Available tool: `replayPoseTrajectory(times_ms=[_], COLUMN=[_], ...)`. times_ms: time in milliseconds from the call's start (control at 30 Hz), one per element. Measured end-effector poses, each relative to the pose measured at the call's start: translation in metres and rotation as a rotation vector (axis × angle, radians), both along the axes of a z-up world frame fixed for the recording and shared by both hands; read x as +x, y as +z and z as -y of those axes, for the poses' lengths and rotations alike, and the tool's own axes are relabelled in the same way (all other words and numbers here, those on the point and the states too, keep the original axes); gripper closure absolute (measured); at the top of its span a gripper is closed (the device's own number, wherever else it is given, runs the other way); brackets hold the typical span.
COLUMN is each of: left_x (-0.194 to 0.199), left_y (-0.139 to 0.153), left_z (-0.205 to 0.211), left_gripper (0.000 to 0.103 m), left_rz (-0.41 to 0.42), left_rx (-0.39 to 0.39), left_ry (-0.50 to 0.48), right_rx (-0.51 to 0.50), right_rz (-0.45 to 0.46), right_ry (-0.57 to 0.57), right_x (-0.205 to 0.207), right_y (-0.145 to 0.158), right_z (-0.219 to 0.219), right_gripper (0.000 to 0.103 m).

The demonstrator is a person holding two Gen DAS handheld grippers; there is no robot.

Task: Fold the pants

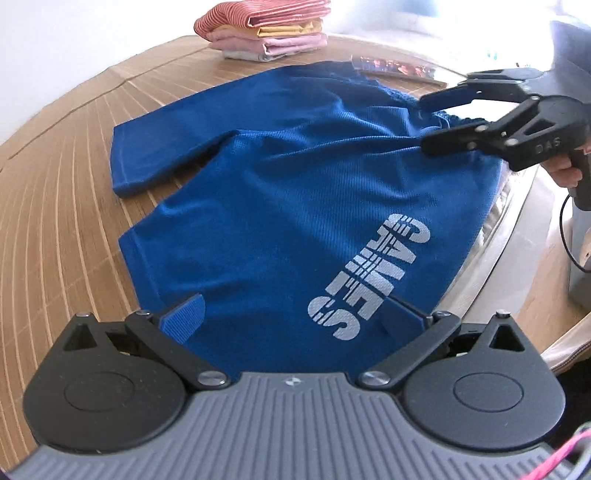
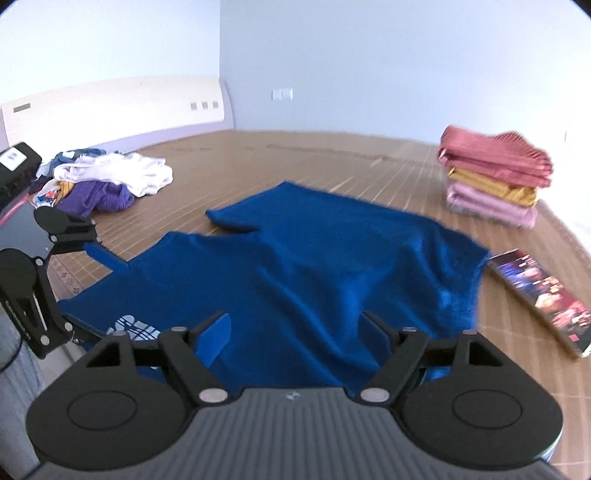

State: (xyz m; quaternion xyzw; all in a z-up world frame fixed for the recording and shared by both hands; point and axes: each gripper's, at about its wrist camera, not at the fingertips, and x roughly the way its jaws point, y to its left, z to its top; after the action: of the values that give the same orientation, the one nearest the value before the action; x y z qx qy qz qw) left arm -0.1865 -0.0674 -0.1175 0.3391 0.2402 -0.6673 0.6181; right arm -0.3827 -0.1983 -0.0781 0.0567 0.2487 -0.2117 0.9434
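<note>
Blue shorts (image 1: 277, 184) with a silver "GAMES" print (image 1: 369, 273) lie spread on a bamboo mat (image 1: 55, 221), both legs pointing left in the left wrist view. My left gripper (image 1: 295, 317) is open wide over the hem of the printed leg, its blue pads (image 1: 183, 317) on either side of the cloth. My right gripper (image 1: 424, 123) is open at the waistband end, held by a hand (image 1: 565, 173). From the right wrist, the shorts (image 2: 314, 258) run away from my open right gripper (image 2: 295, 332), and the left gripper (image 2: 99, 295) stands open at the left.
A stack of folded clothes (image 1: 262, 33) (image 2: 495, 177) sits at the far side of the mat. A loose pile of unfolded clothes (image 2: 107, 181) lies by the headboard (image 2: 110, 110). A colourful flat box (image 2: 539, 299) rests beside the waistband. The mat's edge (image 1: 517, 236) runs close on the right.
</note>
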Motion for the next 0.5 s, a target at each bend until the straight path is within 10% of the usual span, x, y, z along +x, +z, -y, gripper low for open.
replayPoseTrajectory(times_ms=[200,500], left_x=[-0.001,0.005], left_y=[0.000,0.004], left_z=[-0.006,-0.006], left_gripper=[0.009,0.073], left_rz=[-0.003,0.038], left_rx=[-0.017,-0.085], left_ry=[0.011,0.075], right_rx=[-0.023,0.037], right_rz=[-0.038,-0.031], right_ry=[-0.030,-0.151], right_x=[-0.028,-0.055], right_y=[-0.005,-0.007], right_z=[-0.005,0.005], right_gripper=[0.026,0.026])
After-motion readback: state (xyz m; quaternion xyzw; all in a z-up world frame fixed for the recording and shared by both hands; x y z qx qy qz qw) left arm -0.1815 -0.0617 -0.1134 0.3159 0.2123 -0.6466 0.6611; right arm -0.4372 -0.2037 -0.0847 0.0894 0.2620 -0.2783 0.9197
